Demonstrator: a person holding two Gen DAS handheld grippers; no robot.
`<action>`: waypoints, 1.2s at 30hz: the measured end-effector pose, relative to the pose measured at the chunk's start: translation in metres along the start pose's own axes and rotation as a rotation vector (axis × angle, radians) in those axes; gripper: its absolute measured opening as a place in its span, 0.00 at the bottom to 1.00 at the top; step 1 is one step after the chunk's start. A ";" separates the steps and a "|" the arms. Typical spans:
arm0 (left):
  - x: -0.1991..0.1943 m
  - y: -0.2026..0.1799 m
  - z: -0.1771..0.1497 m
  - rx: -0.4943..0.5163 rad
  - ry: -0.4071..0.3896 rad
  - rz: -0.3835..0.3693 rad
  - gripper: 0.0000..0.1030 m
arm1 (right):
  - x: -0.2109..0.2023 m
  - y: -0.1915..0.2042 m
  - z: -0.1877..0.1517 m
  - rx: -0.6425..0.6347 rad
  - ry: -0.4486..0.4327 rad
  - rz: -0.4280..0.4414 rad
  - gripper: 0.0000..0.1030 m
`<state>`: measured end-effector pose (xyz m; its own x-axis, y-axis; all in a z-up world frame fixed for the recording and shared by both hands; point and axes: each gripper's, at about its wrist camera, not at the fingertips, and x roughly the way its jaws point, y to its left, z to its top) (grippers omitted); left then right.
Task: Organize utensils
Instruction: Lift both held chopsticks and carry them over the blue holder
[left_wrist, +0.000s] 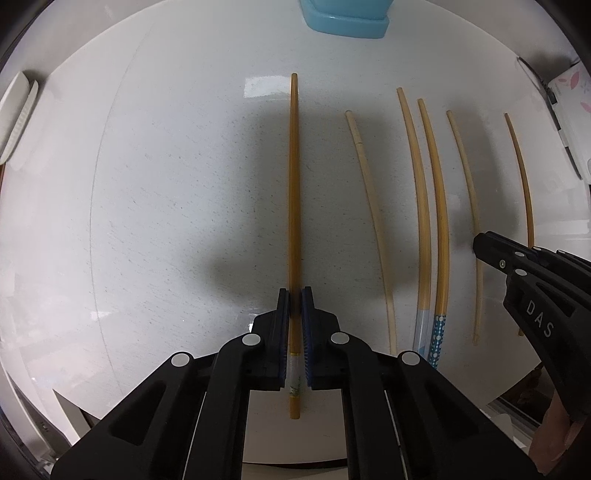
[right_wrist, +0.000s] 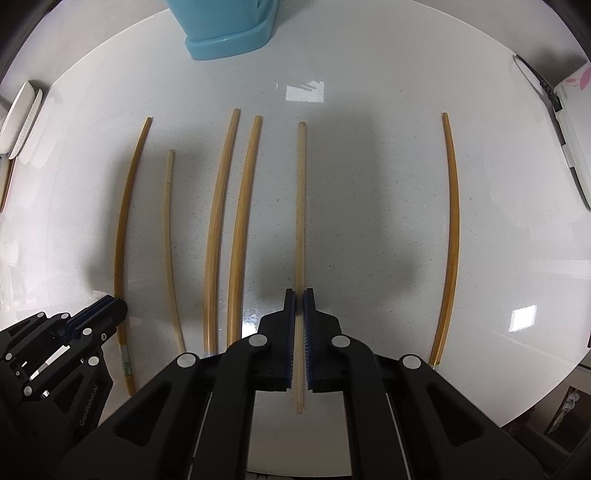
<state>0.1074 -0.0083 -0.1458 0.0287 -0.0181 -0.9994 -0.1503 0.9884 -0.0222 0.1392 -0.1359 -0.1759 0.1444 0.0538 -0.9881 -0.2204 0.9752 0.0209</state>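
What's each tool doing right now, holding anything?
Left tool: closed on the dark amber chopstick, which lies on the table.
Right tool: closed on the pale chopstick, also on the table.

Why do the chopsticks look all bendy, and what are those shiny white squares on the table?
Left wrist view: the fisheye lens bows the side chopsticks, while the dark chopstick at the centre stays straight. Right wrist view: the same bending shows at the edges, the bright squares are lamp glare on the glossy table, and the grey patches are shadows.
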 end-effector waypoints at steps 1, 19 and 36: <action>-0.001 0.001 0.000 -0.001 0.000 -0.004 0.06 | -0.002 0.000 -0.001 0.001 -0.002 0.002 0.03; -0.032 -0.002 -0.029 -0.030 -0.100 -0.015 0.06 | -0.035 -0.003 -0.017 0.007 -0.097 0.007 0.03; -0.104 0.005 -0.040 -0.100 -0.302 -0.059 0.06 | -0.101 0.002 -0.011 -0.001 -0.315 0.014 0.03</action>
<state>0.0640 -0.0076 -0.0427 0.3303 -0.0146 -0.9438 -0.2357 0.9669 -0.0974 0.1139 -0.1419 -0.0774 0.4333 0.1314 -0.8916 -0.2253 0.9737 0.0340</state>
